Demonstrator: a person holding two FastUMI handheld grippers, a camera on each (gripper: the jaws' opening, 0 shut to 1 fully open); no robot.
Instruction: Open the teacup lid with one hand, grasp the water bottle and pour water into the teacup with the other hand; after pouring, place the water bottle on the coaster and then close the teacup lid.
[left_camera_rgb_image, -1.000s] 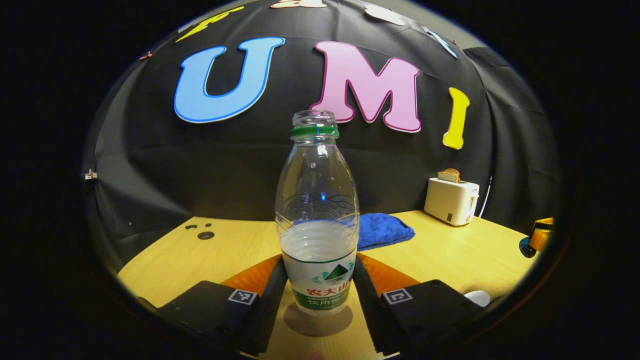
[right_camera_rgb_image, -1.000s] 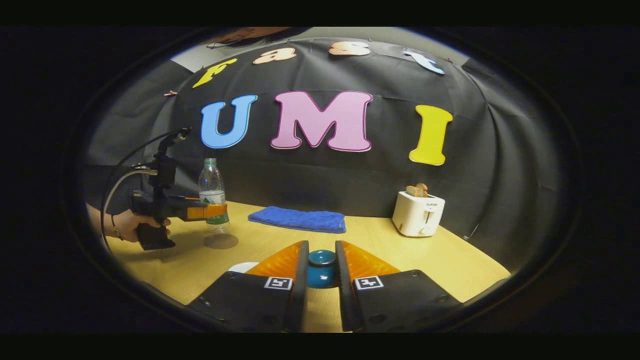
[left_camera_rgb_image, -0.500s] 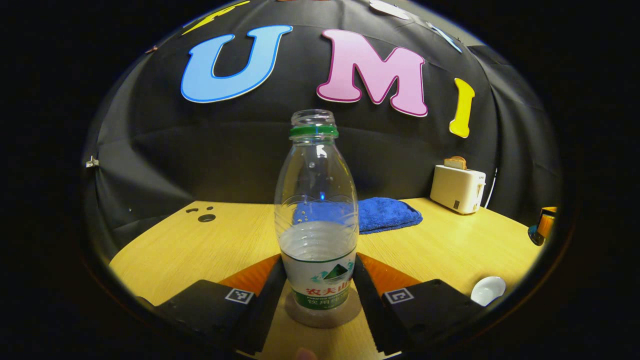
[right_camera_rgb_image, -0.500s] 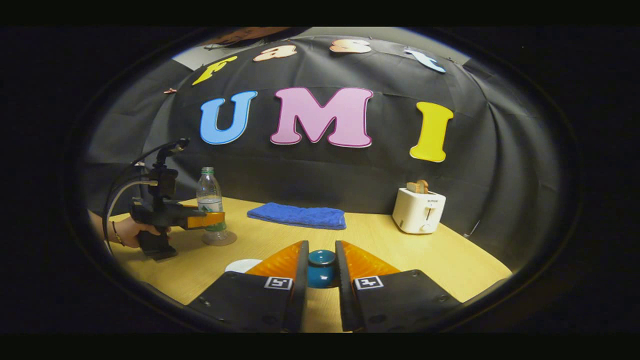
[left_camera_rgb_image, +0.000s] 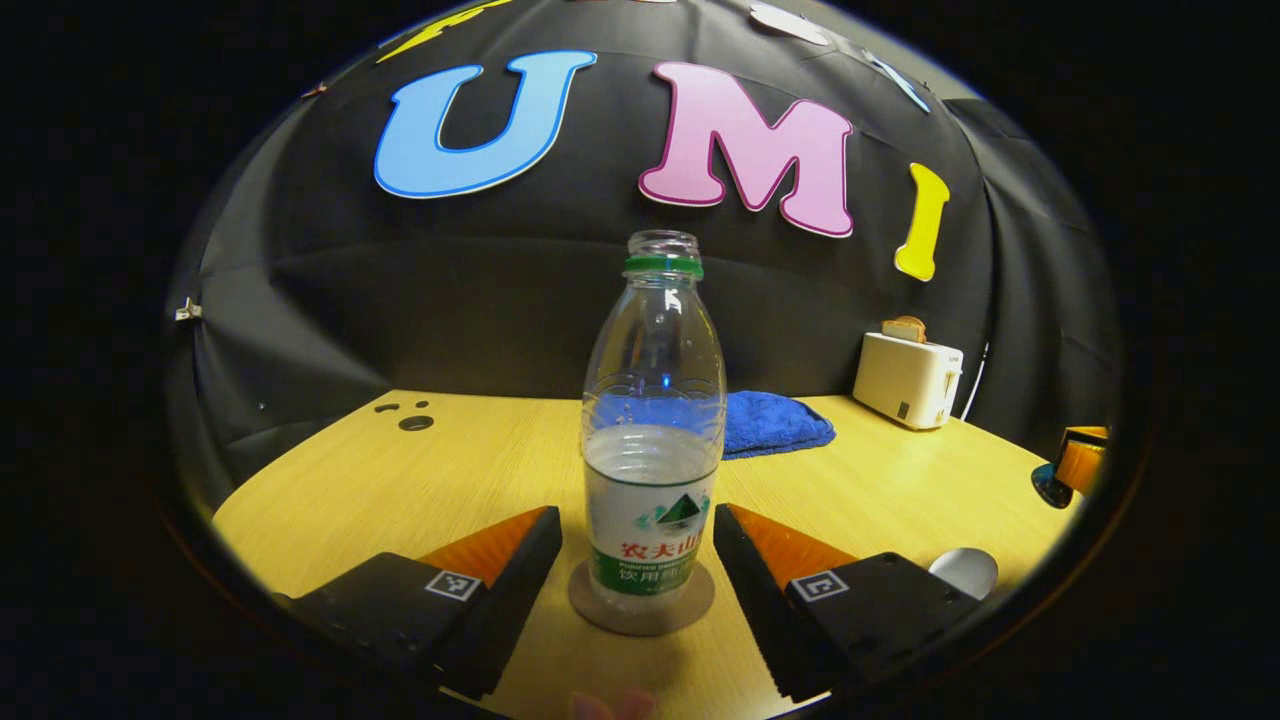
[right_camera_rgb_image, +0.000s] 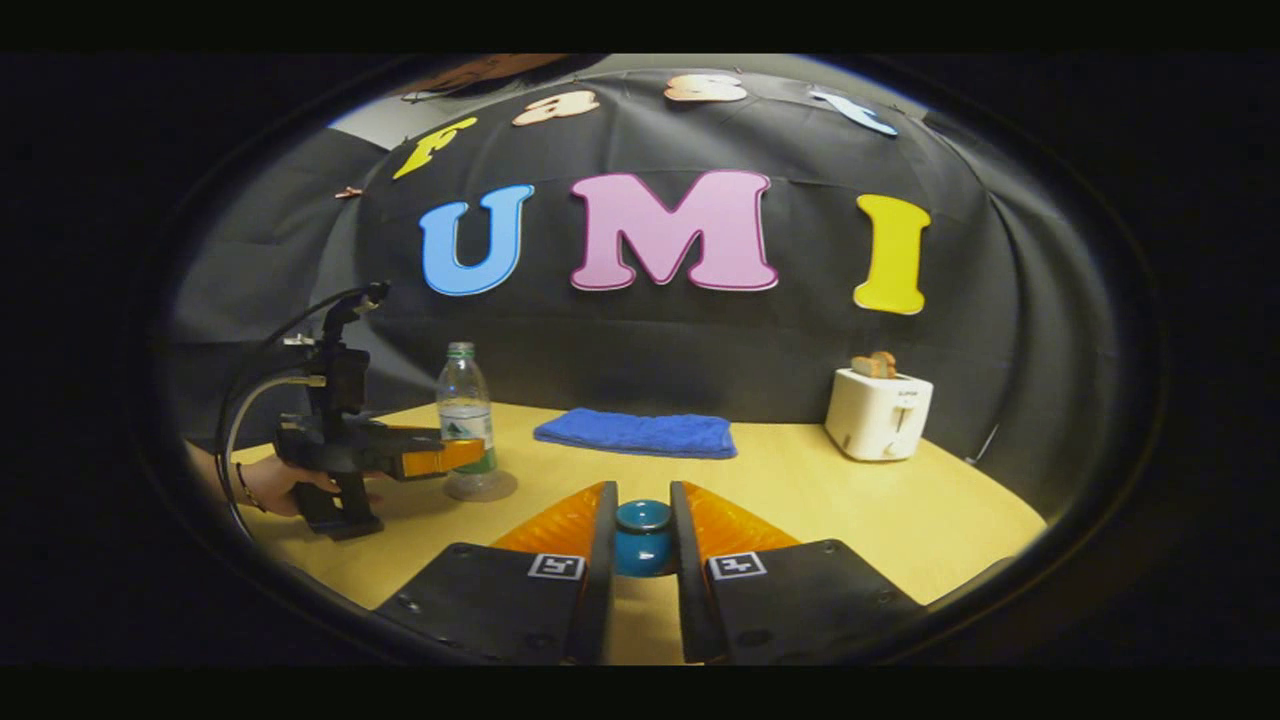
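Left gripper view: the water bottle (left_camera_rgb_image: 654, 420) stands upright and uncapped on a round brown coaster (left_camera_rgb_image: 641, 601) at 6 o'clock on the wooden table (left_camera_rgb_image: 400, 480). It is partly filled, the water level lying just above the label. The left gripper (left_camera_rgb_image: 637, 560) is spread wide, its 2 orange-and-black fingers (left_camera_rgb_image: 500, 545) lying on either side of the bottle, each apart from it with bare table showing between. A blue cloth (left_camera_rgb_image: 775, 423) lies behind the bottle toward 1 o'clock, and a white toaster (left_camera_rgb_image: 908, 366) holding a slice of bread stands at 2 o'clock near the back wall. A white saucer-like dish (left_camera_rgb_image: 965, 570) sits at 4 o'clock beside the right-hand finger. At 3 o'clock, at the edge of the field, part of an orange finger and a dark blue object appear; their detail cannot be told.

Right gripper view: the right gripper (right_camera_rgb_image: 642, 540) is set narrow, both fingers pressing the blue knob of the teacup lid (right_camera_rgb_image: 643, 536) at 6 o'clock. Whether the lid is lifted or resting cannot be told, and the teacup itself is hidden. At 9 o'clock a hand (right_camera_rgb_image: 270, 485) holds the left gripper (right_camera_rgb_image: 440, 458), its orange fingers level with the bottle (right_camera_rgb_image: 467, 420), which stands on the coaster (right_camera_rgb_image: 481, 487). The cloth (right_camera_rgb_image: 637, 434) lies at 12 o'clock and the toaster (right_camera_rgb_image: 879, 412) at 2 o'clock.
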